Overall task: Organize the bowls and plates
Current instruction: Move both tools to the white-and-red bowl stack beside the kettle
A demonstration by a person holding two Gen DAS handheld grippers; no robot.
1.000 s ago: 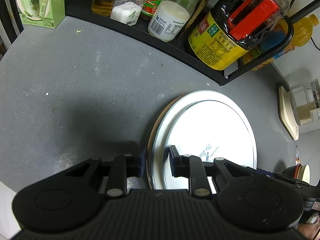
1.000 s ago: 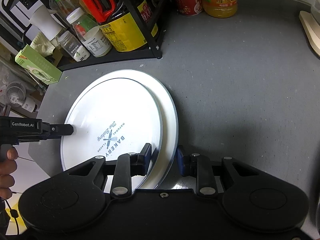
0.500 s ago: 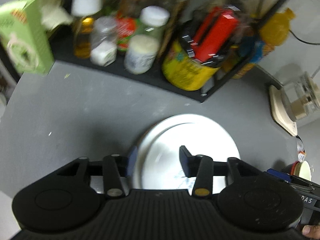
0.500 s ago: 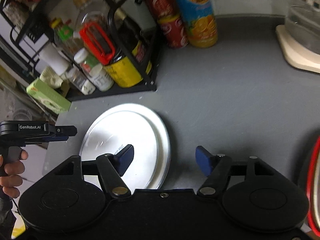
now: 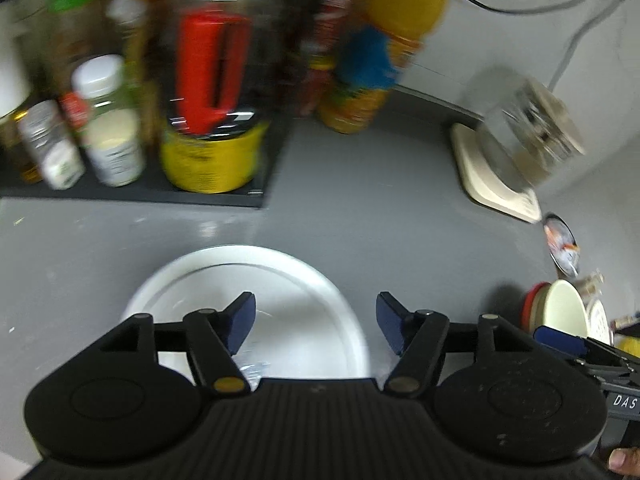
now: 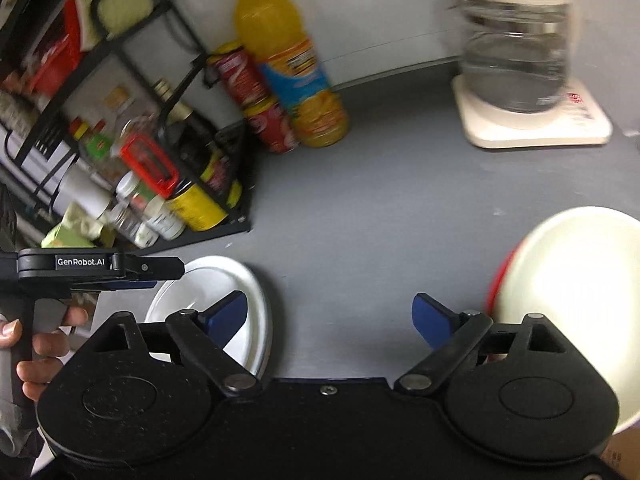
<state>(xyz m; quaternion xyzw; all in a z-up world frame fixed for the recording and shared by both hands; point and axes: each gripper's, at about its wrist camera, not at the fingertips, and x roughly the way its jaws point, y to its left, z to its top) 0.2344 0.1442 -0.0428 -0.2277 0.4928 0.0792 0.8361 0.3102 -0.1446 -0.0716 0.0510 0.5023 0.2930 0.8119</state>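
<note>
Two stacked white plates [image 5: 256, 280] lie on the grey counter, also seen low on the left as the plates [image 6: 224, 280] in the right wrist view. My left gripper [image 5: 316, 320] hangs above their near right edge, open and holding nothing. My right gripper [image 6: 330, 314] is open and empty above bare counter, between the plates and a cream bowl [image 6: 576, 280] that sits on something red. That cream bowl [image 5: 564, 312] shows at the right of the left wrist view, with more dishes beside it. The left gripper's body [image 6: 100, 268] appears over the plates, held by a hand.
A black rack [image 6: 120, 128] with jars, bottles and a yellow-labelled jug [image 5: 212, 160] stands at the back left. An orange juice bottle [image 6: 288, 64] and red cans [image 6: 256, 96] stand beside it. A glass kettle on a cream base [image 6: 520, 80] is at the back right.
Both grippers let go of the plates, opened wide and rose back from them. The right gripper swung right, bringing the cream bowl into view. The plates stay stacked on the counter.
</note>
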